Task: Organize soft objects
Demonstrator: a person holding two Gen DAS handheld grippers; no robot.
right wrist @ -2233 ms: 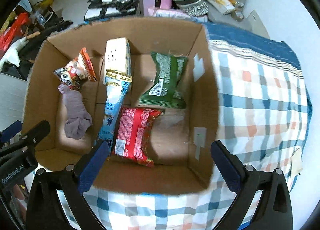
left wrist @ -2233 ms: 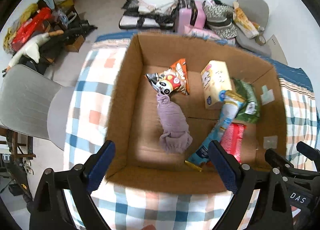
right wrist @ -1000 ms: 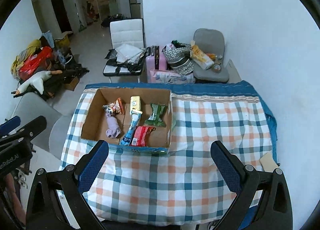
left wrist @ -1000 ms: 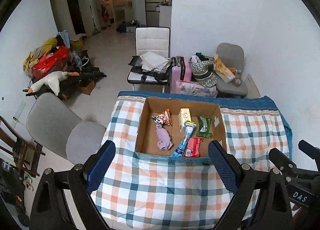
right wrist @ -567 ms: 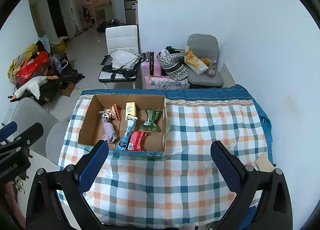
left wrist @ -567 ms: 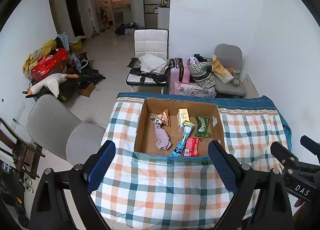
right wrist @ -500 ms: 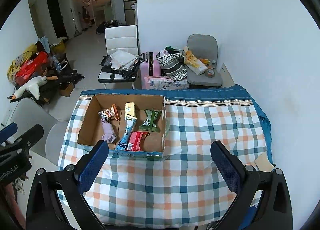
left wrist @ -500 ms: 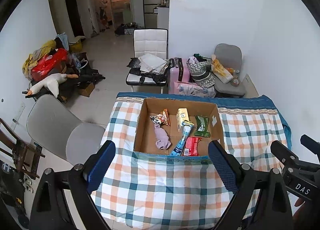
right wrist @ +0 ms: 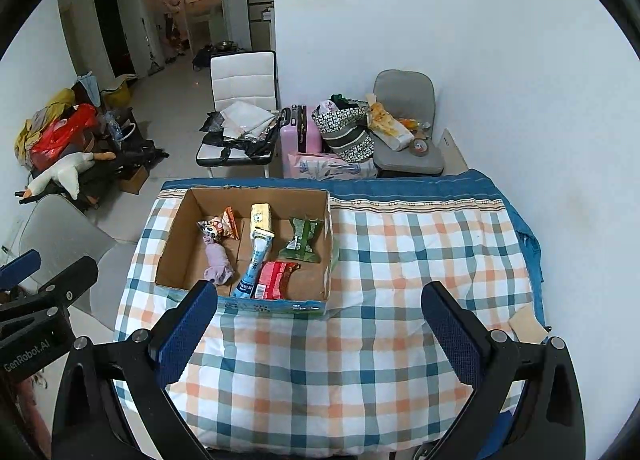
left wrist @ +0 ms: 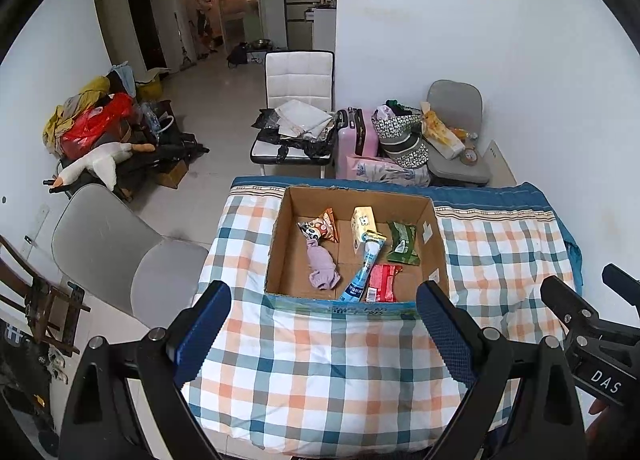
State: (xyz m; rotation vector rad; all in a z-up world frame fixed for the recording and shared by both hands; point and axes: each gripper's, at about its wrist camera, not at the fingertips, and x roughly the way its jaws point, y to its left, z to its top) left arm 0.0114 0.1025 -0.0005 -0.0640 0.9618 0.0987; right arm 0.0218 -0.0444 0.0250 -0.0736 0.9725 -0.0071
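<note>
Hovering low in frame, left gripper point(left wrist: 322, 330) and right gripper point(right wrist: 318, 328) gape, released, below the cardboard box point(left wrist: 280, 256) at centre.

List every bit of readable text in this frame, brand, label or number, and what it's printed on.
"DAS": white label on the right claw's body, seen from the left wrist view.
"GenRobot.AI": on the left claw's body, seen from the right wrist view.
Printing on the snack packs in the cardboard box: too small to read.
Blue print on the box's front edge: blurred, unreadable.
</note>
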